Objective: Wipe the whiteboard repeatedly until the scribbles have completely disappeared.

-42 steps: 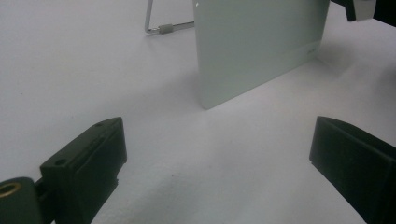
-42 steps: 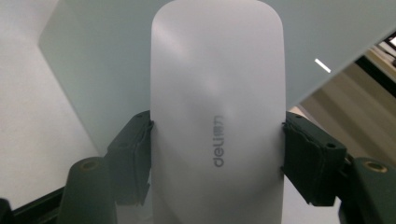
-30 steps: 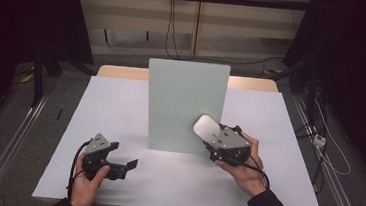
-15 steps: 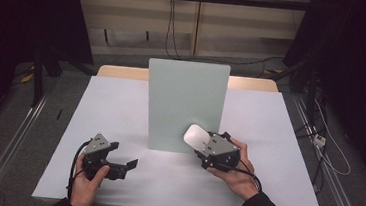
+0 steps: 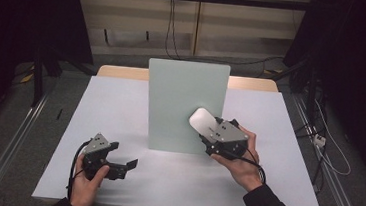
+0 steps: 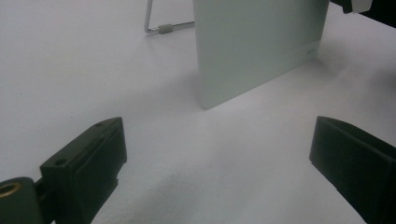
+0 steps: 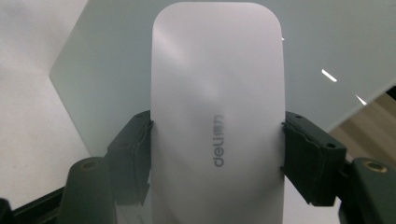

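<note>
A pale green board (image 5: 181, 103) stands upright in the middle of the white table (image 5: 110, 106). My right gripper (image 5: 207, 130) is shut on a white oblong eraser (image 5: 200, 119), which it holds against the board's lower right part. In the right gripper view the eraser (image 7: 217, 116) bears grey lettering, and both black jaws of that gripper (image 7: 217, 154) press on its long sides, with the board (image 7: 107, 70) behind it. My left gripper (image 5: 128, 166) rests low near the table's front left, open with nothing between its jaws. In its own view the left gripper (image 6: 215, 158) points toward the board (image 6: 252, 46).
A thin metal stand foot (image 6: 161, 28) props the board from behind. A strip of wooden tabletop (image 5: 118, 71) shows at the far edge. Cables (image 5: 318, 140) lie on the floor at the right, and metal rails (image 5: 12, 138) run along both sides of the table.
The right gripper carried the eraser down and left over the board, then up again. The left gripper has kept still.
</note>
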